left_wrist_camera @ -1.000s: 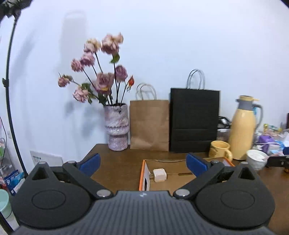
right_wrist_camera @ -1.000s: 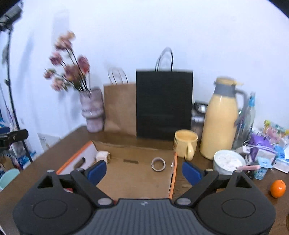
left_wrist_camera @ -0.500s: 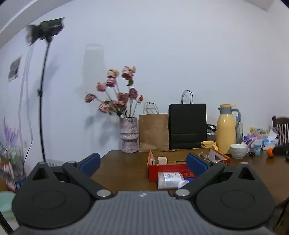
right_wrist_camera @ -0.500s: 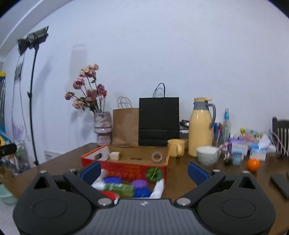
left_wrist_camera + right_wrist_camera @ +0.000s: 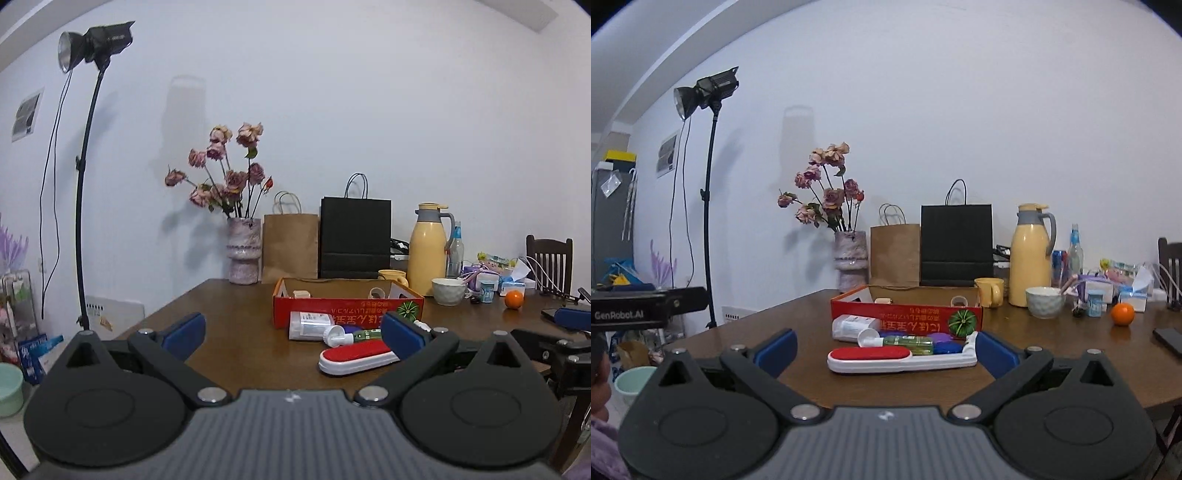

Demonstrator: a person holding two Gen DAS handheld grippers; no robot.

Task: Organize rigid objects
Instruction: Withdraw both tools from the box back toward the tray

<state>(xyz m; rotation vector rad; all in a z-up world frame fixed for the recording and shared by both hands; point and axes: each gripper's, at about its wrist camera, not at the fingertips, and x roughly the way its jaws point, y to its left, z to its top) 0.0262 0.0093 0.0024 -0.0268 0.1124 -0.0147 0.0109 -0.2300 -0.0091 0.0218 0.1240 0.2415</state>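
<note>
A white lint brush [image 5: 901,360] with a red pad lies flat on the worktop [image 5: 812,317] before the red box [image 5: 907,319], just ahead of the empty, wide-spread right hand-held gripper [image 5: 884,349] and left hand-held gripper [image 5: 291,334].

Red box [image 5: 906,320], green-melon print; red-white brush [image 5: 886,360]; yellow jug [image 5: 1030,258]; blue fingers [image 5: 777,347].

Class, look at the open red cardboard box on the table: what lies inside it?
Inside the red cardboard box, a small cream block and a tape ring show above the front wall. The box floor is hidden behind that wall.
</note>
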